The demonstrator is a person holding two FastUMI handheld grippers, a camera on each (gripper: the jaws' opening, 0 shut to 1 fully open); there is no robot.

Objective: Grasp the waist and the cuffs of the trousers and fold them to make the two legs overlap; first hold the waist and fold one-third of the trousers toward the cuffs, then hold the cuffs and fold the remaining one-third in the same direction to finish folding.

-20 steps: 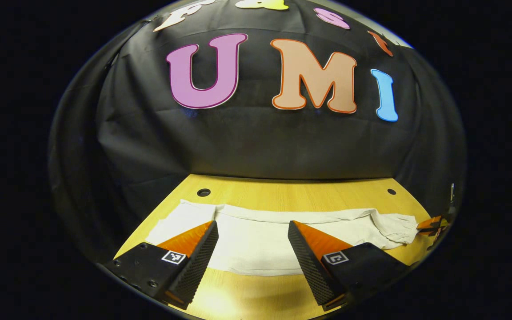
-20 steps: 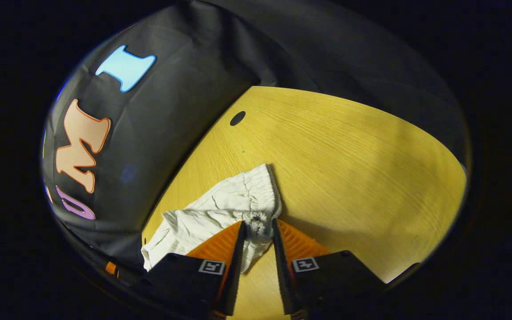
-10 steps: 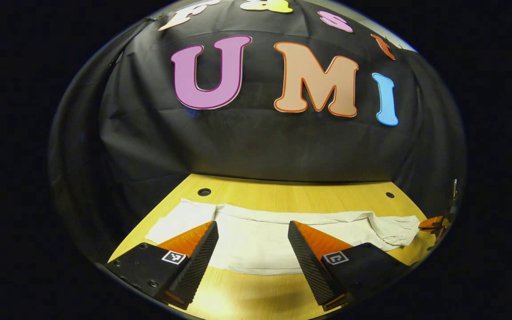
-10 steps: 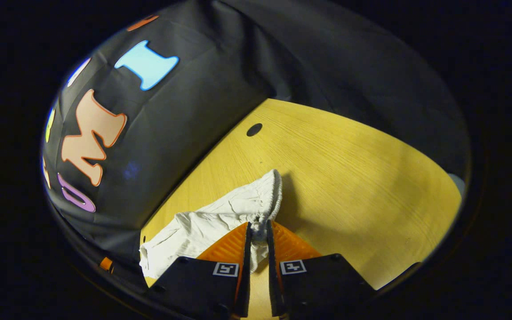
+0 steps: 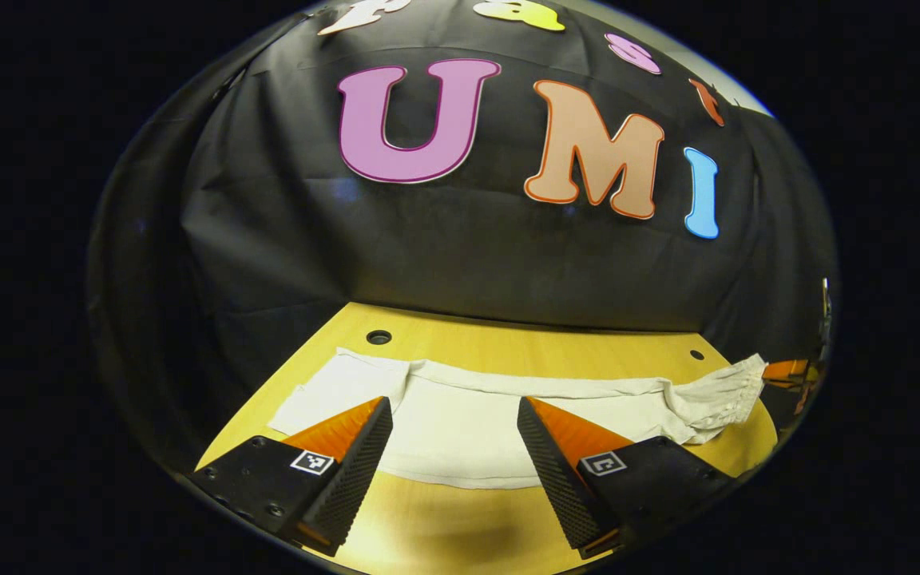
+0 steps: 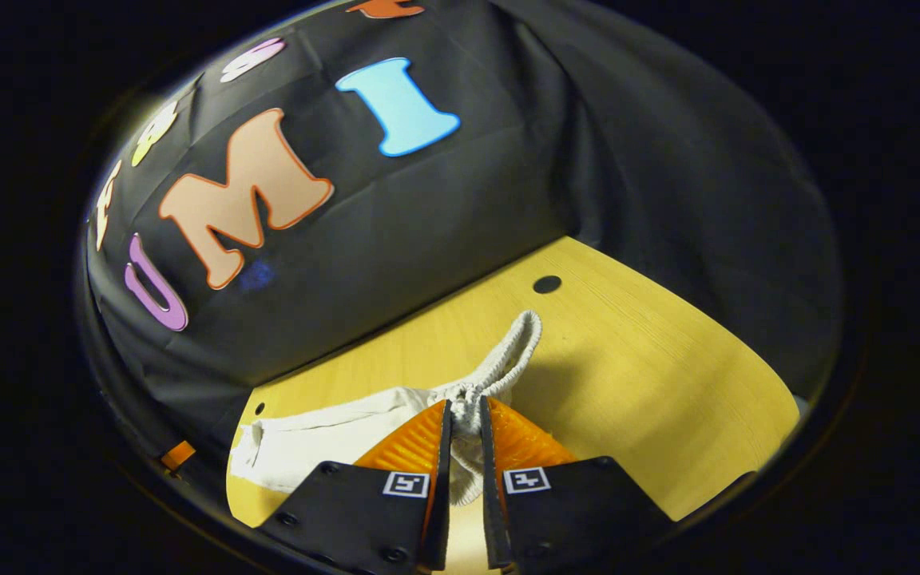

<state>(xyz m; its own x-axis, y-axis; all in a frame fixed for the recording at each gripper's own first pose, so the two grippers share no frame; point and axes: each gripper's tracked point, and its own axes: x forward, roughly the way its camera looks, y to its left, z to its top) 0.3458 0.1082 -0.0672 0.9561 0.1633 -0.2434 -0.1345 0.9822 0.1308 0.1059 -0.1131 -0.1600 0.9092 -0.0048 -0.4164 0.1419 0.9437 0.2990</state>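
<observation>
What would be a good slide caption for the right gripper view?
Right claw pinches the gathered waist of white trousers on a wooden table.

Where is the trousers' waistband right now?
In the right gripper view the gathered waistband is pinched in the right gripper, just above the table; in the left gripper view it sits at the far right end of the trousers.

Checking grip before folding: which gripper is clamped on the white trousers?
The right gripper, shut on the white trousers' gathered waistband; the left gripper is open.
</observation>
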